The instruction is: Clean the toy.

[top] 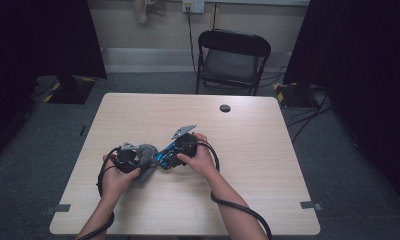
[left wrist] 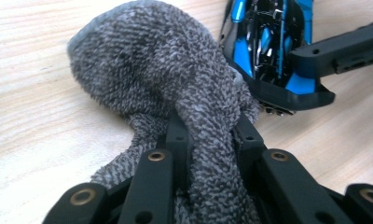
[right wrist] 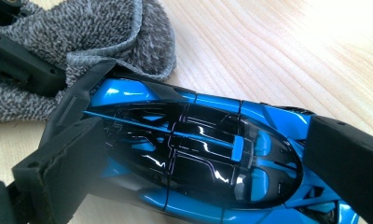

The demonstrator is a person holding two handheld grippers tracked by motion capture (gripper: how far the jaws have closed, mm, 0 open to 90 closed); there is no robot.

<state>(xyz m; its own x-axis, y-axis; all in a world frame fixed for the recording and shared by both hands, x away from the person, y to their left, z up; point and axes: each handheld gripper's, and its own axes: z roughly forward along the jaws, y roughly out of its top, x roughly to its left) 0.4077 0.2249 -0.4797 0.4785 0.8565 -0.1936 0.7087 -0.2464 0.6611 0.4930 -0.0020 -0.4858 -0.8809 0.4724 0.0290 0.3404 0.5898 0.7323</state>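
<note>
Cloth (left wrist: 161,70) touching toy car (left wrist: 268,42) midtable

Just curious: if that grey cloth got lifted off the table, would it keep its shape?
Probably not. The cloth bunches and folds where the left gripper pinches it, so it should droop. Its looped terry surface likely grips rather than slips. It looks light.

A bunched grey terry cloth (left wrist: 147,70) touches a glossy blue-and-black toy car (right wrist: 198,158).

Overhead forward-down; both gripper views close, sharing cloth (left wrist: 166,79)
</note>
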